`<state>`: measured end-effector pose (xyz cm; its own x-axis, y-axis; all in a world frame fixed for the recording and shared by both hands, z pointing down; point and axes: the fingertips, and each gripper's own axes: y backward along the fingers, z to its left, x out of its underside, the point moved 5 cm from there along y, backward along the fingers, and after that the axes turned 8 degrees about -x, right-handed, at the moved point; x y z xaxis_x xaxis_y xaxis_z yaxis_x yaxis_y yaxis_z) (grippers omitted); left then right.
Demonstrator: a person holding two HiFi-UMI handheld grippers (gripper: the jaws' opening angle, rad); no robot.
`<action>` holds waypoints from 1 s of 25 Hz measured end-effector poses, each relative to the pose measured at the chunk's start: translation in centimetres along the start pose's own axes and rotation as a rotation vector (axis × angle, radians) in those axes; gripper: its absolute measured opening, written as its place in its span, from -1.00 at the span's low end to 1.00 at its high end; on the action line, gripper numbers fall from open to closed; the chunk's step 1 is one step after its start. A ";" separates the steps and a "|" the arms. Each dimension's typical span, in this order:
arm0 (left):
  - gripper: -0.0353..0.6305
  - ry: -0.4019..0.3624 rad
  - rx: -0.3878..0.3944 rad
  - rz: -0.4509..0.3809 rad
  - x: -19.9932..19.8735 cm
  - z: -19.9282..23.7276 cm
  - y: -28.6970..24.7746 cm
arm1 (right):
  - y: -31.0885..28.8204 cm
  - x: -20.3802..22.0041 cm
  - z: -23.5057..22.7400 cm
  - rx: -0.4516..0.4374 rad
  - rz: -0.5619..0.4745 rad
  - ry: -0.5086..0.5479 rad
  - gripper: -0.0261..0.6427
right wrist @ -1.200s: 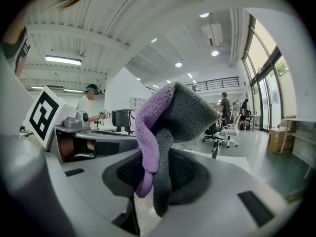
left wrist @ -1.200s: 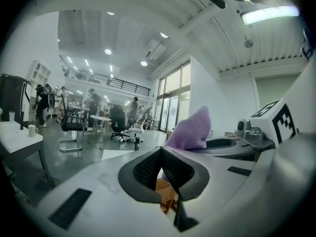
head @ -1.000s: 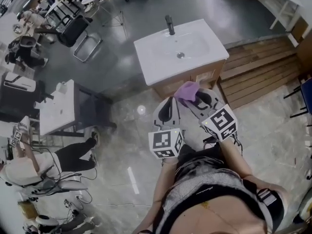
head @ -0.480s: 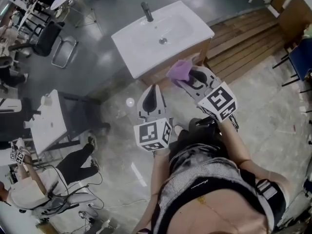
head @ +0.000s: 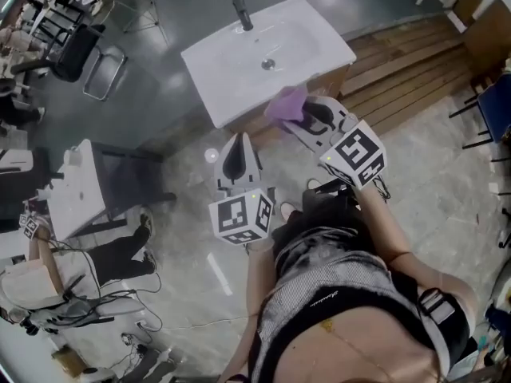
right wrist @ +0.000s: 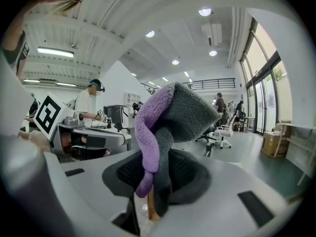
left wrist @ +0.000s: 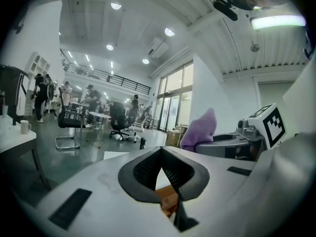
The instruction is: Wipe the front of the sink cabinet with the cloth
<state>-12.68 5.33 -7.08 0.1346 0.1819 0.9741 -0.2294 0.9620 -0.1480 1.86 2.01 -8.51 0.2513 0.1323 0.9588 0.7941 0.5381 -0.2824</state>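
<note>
1. Right tongs [head: 302, 120] are up at the sink cabinet [head: 331, 80], clamped firmly on the cloth [head: 286, 104]. In the right gripper view the fabric is pinched between the dark pads and stands up above them in a folded bunch, purple on one side, grey on the other.
2. From the head view, that purple cloth sits right at the cabinet's wooden front, just under the rim of the white sink [head: 239, 62]. Whether it is actually pressing on the wood, I can't tell from up here.
3. Left tongs [head: 239, 140] are beside the right pair, lower and a little further from the cabinet. Their pad tips meet with nothing between them, and through the narrow gap behind the tips you can see a slice of white sink and brown cabinet.
4. The black faucet [head: 241, 12] stands at the far edge of the sink.
5. Wooden decking [head: 399, 62] runs off to the cabinet's right, and the person stands on the glossy stone floor [head: 184, 214] facing the cabinet.
</note>
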 end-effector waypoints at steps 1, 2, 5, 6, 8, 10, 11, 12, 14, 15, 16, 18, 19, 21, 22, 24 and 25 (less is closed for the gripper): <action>-0.88 0.001 -0.015 -0.002 -0.2 -0.1 -0.5 | -0.2 -0.2 -0.6 -0.015 0.001 0.007 -0.42; -0.88 0.000 -0.030 -0.005 -0.5 -0.2 -1.0 | -0.4 -0.4 -1.3 -0.029 0.002 0.015 -0.42; -0.88 -0.003 -0.074 -0.013 -1.2 -0.6 -2.4 | -1.0 -0.9 -3.2 -0.074 -0.001 0.027 -0.42; -0.88 -0.003 -0.086 -0.015 -1.4 -0.8 -2.9 | -1.2 -1.0 -3.7 -0.088 -0.002 0.029 -0.42; -0.88 -0.004 -0.103 -0.016 -1.5 -1.2 -3.6 | -1.5 -1.0 -4.5 -0.112 -0.002 0.034 -0.42; -0.88 -0.005 -0.122 -0.014 -1.5 -1.5 -4.2 | -1.7 -1.0 -5.2 -0.135 -0.003 0.039 -0.42; -0.88 -0.005 -0.134 -0.011 -1.4 -1.7 -4.4 | -1.8 -0.9 -5.5 -0.147 -0.004 0.040 -0.42; -0.88 -0.005 -0.147 -0.007 -1.3 -1.8 -4.6 | -1.9 -0.8 -5.8 -0.160 -0.005 0.040 -0.42; -0.88 -0.005 -0.177 -0.001 -1.0 -1.9 -4.8 | -2.0 -0.5 -6.2 -0.186 -0.002 0.042 -0.42; -0.88 -0.004 -0.192 -0.001 -0.9 -1.8 -4.9 | -2.2 -0.4 -6.3 -0.197 0.001 0.045 -0.42; -0.88 -0.002 -0.205 -0.003 -0.9 -1.6 -5.0 | -2.4 -0.2 -6.4 -0.202 0.006 0.049 -0.42; -0.88 -0.003 -0.214 -0.006 -0.8 -1.3 -5.2 | -2.8 0.2 -6.6 -0.203 0.018 0.049 -0.42; -0.88 -0.007 -0.211 -0.007 -0.9 -1.1 -5.4 | -3.1 0.3 -6.6 -0.201 0.020 0.046 -0.42; -0.88 -0.012 -0.199 -0.011 -0.9 -0.4 -5.7 | -3.8 0.3 -6.6 -0.199 0.013 0.037 -0.42; -0.88 -0.011 -0.191 -0.011 -1.0 0.1 -6.0 | -4.2 0.2 -6.5 -0.197 0.005 0.030 -0.42; -0.88 -0.007 -0.173 -0.010 -1.0 1.3 -6.6 | -5.1 0.0 -6.4 -0.184 -0.008 0.014 -0.42; -0.88 -0.007 -0.161 -0.008 -1.0 1.9 -6.9 | -5.6 -0.1 -6.4 -0.173 -0.011 0.006 -0.42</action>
<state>-13.10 -1.91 -6.74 0.1294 0.1729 0.9764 -0.0705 0.9838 -0.1649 0.96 -6.35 -7.23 0.2454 0.1218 0.9617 0.8800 0.3881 -0.2737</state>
